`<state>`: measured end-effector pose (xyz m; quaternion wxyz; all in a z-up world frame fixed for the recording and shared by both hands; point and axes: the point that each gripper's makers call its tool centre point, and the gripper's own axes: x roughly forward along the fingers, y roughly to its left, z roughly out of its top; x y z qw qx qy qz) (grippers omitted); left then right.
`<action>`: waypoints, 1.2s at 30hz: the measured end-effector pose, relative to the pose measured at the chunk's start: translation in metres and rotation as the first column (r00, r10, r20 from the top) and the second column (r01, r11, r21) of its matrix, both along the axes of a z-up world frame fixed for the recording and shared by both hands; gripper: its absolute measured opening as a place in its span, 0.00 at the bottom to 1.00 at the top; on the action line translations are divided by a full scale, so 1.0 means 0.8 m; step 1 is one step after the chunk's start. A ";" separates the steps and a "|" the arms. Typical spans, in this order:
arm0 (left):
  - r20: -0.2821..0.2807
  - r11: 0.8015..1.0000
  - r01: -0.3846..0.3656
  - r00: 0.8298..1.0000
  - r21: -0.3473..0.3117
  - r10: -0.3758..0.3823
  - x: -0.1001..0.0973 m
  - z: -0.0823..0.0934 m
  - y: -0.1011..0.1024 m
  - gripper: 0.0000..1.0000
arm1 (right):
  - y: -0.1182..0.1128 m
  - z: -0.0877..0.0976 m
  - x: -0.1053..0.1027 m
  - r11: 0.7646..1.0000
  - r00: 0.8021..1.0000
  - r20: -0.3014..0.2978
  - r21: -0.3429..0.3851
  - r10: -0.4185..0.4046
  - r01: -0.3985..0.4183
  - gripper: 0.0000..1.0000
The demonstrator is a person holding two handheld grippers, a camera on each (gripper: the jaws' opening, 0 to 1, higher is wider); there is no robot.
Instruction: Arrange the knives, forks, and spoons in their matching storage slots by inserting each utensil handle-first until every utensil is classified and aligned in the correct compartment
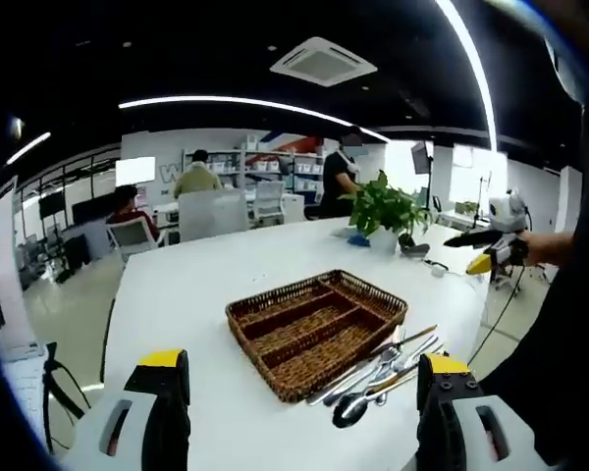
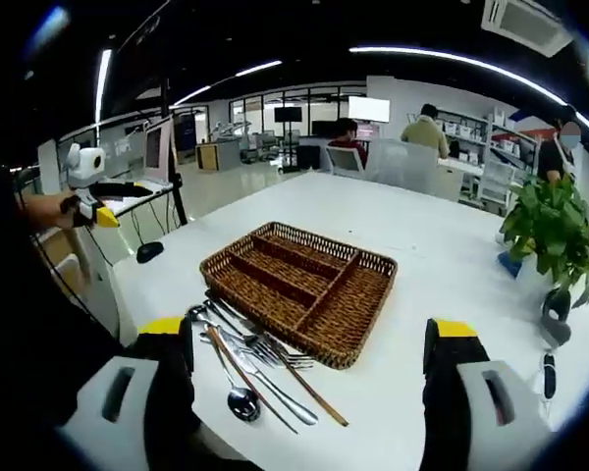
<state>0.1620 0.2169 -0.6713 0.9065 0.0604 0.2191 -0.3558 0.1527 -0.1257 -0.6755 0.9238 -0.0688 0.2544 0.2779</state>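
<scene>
Cutlery (image 1: 378, 368) lay in one loose heap on the table (image 1: 196, 285), just beside the tray (image 1: 317, 329), nothing sorted yet. In the left gripper view the heap sat low and right, close ahead of your right jaw; in the right gripper view (image 2: 260, 373) it sat low and left, just ahead of your left jaw. So you held both tools back from the table edge, w/ the heap between them, prob. to size up the job before reaching in.

Left gripper (image 1: 299, 392): jaws wide apart, empty. Right gripper (image 2: 309, 363): same, wide apart, nothing held. That fits a start position, since neither tool was near enough to pinch anything.

Tray (image 2: 299, 289) was wicker, w/ long slots side by side and a cross slot at one end; every slot looked bare. It stood just beyond the heap from both tools, so a picked piece would only need a short carry fwd.

Pieces overlapped: spoons, forks and at least one knife crossed over each other, plus a brown-handled piece (image 2: 294, 383) lying across the rest. Which end of each pointed to the tray I couldn't tell for all. Top pieces should prob. go first, as lower ones looked pinned.

Your other gripper showed at the far edge of each view (image 1: 491, 257) (image 2: 93, 211), held up off the table. Potted plant (image 1: 383, 211) stood beyond the tray, well apart from it.
</scene>
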 end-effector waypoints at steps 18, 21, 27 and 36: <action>-0.013 0.999 -0.017 1.000 0.051 0.018 -0.006 0.005 -0.003 1.00 | -0.023 0.001 -0.015 0.999 1.000 0.010 -0.029 -0.015 0.016 0.99; -0.009 0.998 -0.027 1.000 0.055 0.028 -0.004 0.007 -0.001 1.00 | -0.022 0.002 -0.015 1.000 1.000 0.007 -0.020 -0.012 0.012 0.99; 0.003 0.998 -0.020 1.000 0.057 0.020 -0.001 0.014 -0.001 1.00 | -0.021 0.004 -0.013 0.999 1.000 0.023 -0.041 -0.002 0.003 0.99; 0.023 0.997 0.049 0.998 0.065 -0.051 0.010 0.010 0.021 1.00 | -0.004 0.001 -0.009 0.997 1.000 0.000 -0.074 -0.020 0.020 0.99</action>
